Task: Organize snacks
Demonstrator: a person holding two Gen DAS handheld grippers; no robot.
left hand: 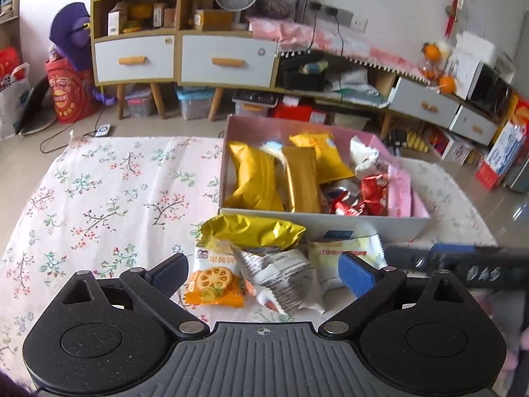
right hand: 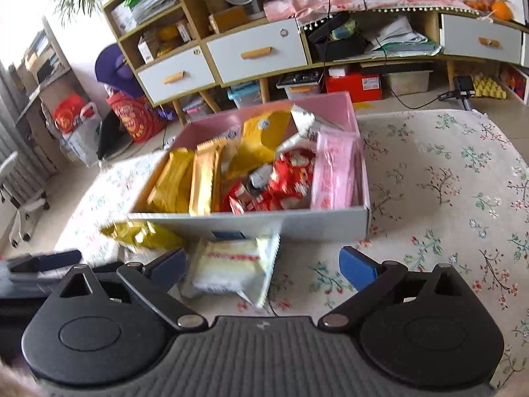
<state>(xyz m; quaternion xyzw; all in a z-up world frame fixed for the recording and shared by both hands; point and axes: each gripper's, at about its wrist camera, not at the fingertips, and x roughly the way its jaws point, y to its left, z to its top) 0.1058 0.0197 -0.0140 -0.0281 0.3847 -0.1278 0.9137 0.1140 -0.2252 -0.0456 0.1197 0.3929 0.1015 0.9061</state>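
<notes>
An open box (left hand: 317,221) with a pink inside stands on the flowered cloth, holding yellow packets (left hand: 254,178), red wrappers (left hand: 360,195) and a pink pack (right hand: 334,172). In front of it lie a gold packet (left hand: 254,233), an orange biscuit packet (left hand: 215,281), a grey-and-white packet (left hand: 284,278) and a pale yellow-white packet (right hand: 228,264). My left gripper (left hand: 263,263) is open just above the orange and grey-and-white packets, with no pad pressing on them. My right gripper (right hand: 264,259) is open too, and the pale packet lies near its left finger (right hand: 172,261).
The flowered cloth (left hand: 109,198) spreads wide to the left of the box and to its right (right hand: 446,198). The right gripper's black body (left hand: 479,264) shows at the right edge of the left wrist view. Cabinets (left hand: 228,59) and floor clutter stand beyond the table.
</notes>
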